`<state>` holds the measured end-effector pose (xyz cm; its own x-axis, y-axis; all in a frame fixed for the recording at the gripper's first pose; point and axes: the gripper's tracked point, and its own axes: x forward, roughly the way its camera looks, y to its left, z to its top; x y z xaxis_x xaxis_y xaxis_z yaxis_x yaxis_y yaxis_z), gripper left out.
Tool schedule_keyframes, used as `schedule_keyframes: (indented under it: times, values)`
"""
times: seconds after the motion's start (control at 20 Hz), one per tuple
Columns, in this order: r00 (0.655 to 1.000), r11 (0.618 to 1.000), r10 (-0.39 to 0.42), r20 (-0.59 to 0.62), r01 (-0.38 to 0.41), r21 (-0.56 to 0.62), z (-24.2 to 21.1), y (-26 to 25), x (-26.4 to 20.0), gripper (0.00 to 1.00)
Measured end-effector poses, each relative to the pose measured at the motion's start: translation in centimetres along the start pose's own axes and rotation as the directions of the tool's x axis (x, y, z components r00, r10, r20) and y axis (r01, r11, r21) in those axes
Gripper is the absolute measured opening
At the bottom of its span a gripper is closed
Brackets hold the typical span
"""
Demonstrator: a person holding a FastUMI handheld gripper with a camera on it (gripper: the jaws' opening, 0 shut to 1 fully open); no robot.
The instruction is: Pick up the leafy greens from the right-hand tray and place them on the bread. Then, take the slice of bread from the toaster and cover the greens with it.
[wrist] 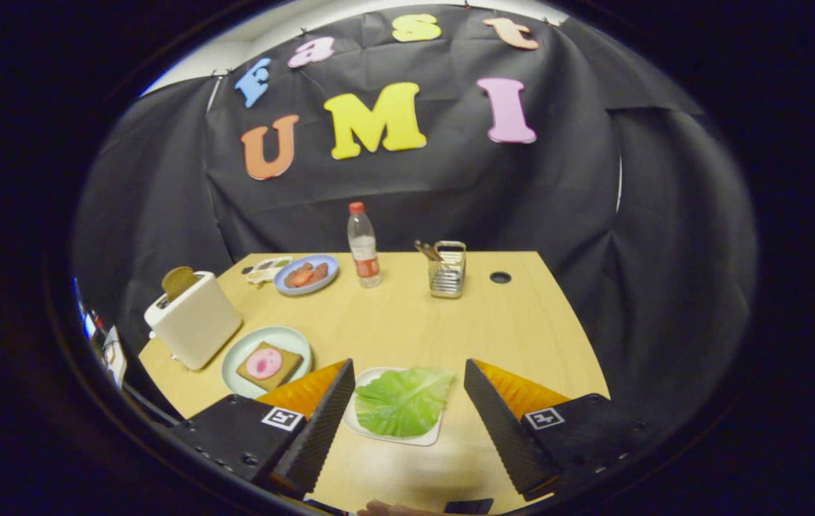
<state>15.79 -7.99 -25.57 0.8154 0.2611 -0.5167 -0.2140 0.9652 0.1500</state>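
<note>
Wide-open gripper (408,373) (holding nothing) frames the leafy greens (402,400) on their tray (378,434).

Raised view over table (407,322), facing wall.

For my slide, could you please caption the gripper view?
Open tool poised over leafy greens on their tray; bread waits nearby.
</note>
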Motion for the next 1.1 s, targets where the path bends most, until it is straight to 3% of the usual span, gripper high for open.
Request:
schedule_keyframes:
  times: [0.35,0.55,0.75,0.95,1.0,1.1]
  values:
    - [0.976,0.998,0.006,-0.218,0.008,0.060,-5.0,-2.4,9.9,0.96]
    - [0.960,0.994,-0.003,-0.279,0.033,0.103,-5.8,-3.4,13.2,0.84]
    - [0.936,0.990,0.033,-0.350,0.017,0.139,-7.1,-2.7,14.6,0.53]
    - [0.946,0.991,0.011,-0.325,0.033,0.129,-6.4,-2.6,14.7,0.23]
    - [0.944,0.991,0.007,-0.329,0.037,0.127,-6.4,-2.5,14.5,0.10]
    - [0.942,0.991,0.014,-0.335,0.032,0.131,-6.3,-2.2,14.3,0.06]
